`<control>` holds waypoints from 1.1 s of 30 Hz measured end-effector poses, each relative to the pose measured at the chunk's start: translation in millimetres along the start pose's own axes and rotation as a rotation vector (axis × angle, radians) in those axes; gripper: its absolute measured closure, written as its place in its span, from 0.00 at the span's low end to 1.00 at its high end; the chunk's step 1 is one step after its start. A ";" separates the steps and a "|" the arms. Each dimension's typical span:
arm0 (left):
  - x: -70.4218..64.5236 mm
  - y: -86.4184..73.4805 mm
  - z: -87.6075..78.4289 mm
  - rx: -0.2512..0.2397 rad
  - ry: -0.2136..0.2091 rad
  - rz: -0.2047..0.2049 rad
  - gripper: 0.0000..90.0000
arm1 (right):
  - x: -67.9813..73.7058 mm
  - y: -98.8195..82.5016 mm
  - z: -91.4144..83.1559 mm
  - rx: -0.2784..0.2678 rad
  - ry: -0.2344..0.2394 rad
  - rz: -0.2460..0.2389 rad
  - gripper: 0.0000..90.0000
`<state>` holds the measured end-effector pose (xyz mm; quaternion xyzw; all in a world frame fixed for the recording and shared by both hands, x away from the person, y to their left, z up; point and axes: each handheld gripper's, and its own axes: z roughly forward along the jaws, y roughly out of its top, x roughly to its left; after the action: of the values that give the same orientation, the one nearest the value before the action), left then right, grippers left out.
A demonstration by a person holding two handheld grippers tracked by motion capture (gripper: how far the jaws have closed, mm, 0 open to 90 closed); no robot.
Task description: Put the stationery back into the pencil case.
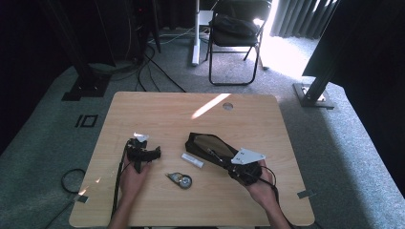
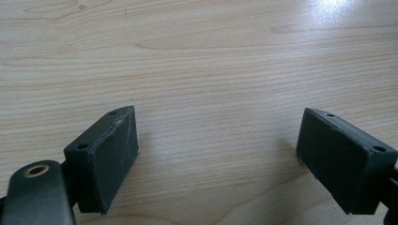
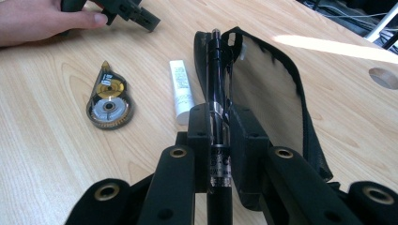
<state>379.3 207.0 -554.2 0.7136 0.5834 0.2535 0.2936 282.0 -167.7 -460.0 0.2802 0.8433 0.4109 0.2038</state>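
Note:
My right gripper (image 3: 218, 122) is shut on a black pen (image 3: 216, 70), whose tip lies over the near edge of an open black pencil case (image 3: 277, 89). From above, the right gripper (image 1: 224, 163) sits at the case's (image 1: 210, 143) right end, pen (image 1: 213, 155) pointing into it. A white tube (image 3: 180, 91) and a correction tape dispenser (image 3: 109, 102) lie on the table left of the case. My left gripper (image 2: 218, 154) rests open over bare wood, nothing between its pads; it is at the table's left (image 1: 155, 153), held by a hand.
The wooden table (image 1: 157, 109) has a round cable hole (image 1: 228, 106) at its far edge. The white tube (image 1: 192, 160) and tape dispenser (image 1: 180, 180) lie between my two hands. A folding chair (image 1: 234, 33) and cables stand on the carpet beyond.

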 end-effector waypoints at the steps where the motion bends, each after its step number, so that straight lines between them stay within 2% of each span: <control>1: 0.0 0.0 0.0 0.000 0.000 0.000 0.15 | -0.7 0.3 -0.1 -0.001 -0.001 0.001 0.88; 15: 0.0 0.0 0.0 0.000 0.000 0.000 0.15 | -13.8 7.0 -5.5 -0.031 -0.020 0.016 0.88; 33: 0.0 0.0 0.0 0.000 0.000 0.000 0.15 | -25.1 14.3 0.7 -0.036 -0.017 0.024 0.89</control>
<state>379.3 207.0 -554.2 0.7136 0.5834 0.2535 0.2935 305.9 -176.2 -446.0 0.2900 0.8307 0.4259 0.2109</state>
